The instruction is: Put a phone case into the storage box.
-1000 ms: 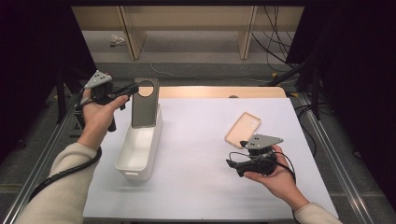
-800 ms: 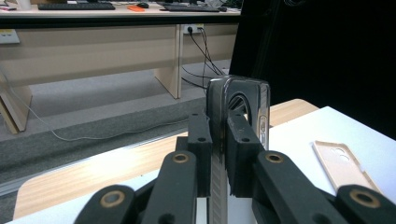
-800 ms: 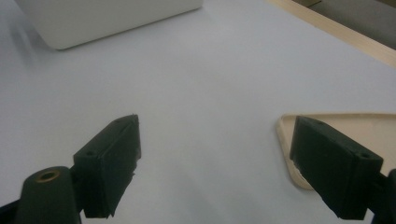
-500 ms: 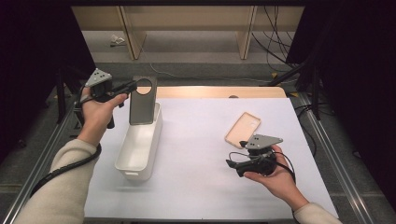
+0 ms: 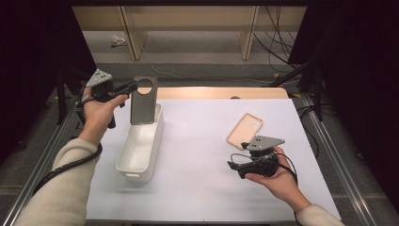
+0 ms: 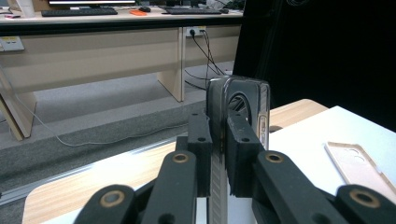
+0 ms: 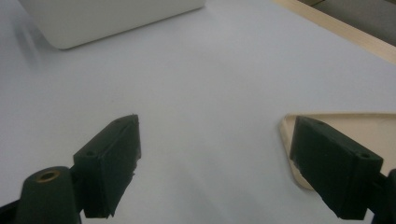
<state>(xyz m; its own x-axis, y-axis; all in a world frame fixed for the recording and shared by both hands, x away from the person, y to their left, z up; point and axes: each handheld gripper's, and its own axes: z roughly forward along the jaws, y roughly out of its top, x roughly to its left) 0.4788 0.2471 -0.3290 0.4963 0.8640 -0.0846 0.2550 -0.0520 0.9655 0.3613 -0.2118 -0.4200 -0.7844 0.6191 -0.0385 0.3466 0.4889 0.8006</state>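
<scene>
My left gripper [image 5: 132,86] is shut on the upper edge of a dark grey phone case [image 5: 143,100], which hangs upright over the far end of a white bin [image 5: 139,147]. In the left gripper view the grey phone case [image 6: 239,106] is pinched edge-on between the jaws of my left gripper [image 6: 217,144]. A beige phone case [image 5: 244,130] lies flat on the white table at the right. My right gripper [image 5: 232,166] rests low just in front of it, open and empty. In the right gripper view my right gripper [image 7: 217,165] has wide jaws and the beige phone case [image 7: 359,128] sits by the right jaw.
The white bin [image 7: 107,18] lies long-side toward the far edge on the left half of the white table [image 5: 197,179]. A wooden table edge [image 5: 221,92] runs along the back. Metal rails flank both sides, with desks and cables beyond.
My left gripper has lifted the grey phone case slightly up and toward the left over the bin's far end. The right gripper has stayed still.
</scene>
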